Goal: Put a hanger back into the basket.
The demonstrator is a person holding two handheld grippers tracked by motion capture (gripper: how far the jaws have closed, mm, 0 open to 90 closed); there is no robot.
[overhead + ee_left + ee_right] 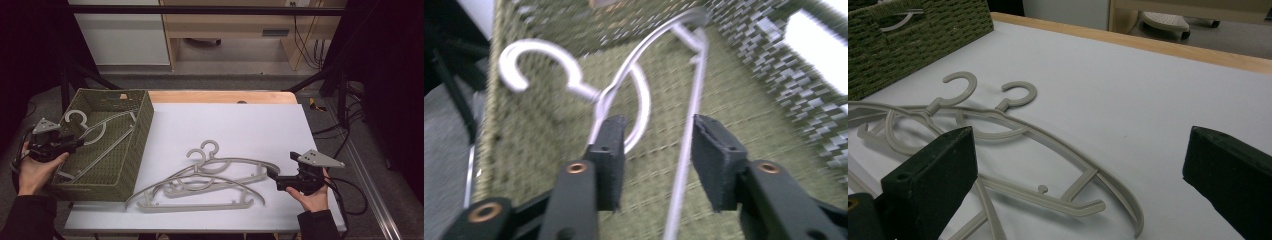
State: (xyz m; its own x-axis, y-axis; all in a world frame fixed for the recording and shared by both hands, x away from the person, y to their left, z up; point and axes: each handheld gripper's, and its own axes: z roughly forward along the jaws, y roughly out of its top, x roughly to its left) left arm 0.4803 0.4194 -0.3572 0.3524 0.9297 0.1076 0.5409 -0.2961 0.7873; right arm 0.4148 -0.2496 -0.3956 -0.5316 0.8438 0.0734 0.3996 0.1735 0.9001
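Observation:
A grey plastic hanger lies inside the green woven basket at the left. My left gripper reaches into the basket from its left side. In the left gripper view, my left gripper stands open, with the hanger's thin straight bar running between the pads without touching them. Two more grey hangers lie overlapped on the white mat, hooks pointing away. My right gripper rests just right of them, low over the mat. It is wide open with nothing held, and the hangers lie in front of it.
The white mat covers a wooden table whose far edge shows behind it. The basket stands at the mat's left edge. Black frame posts and cables stand at both sides, and a wooden desk is beyond the table.

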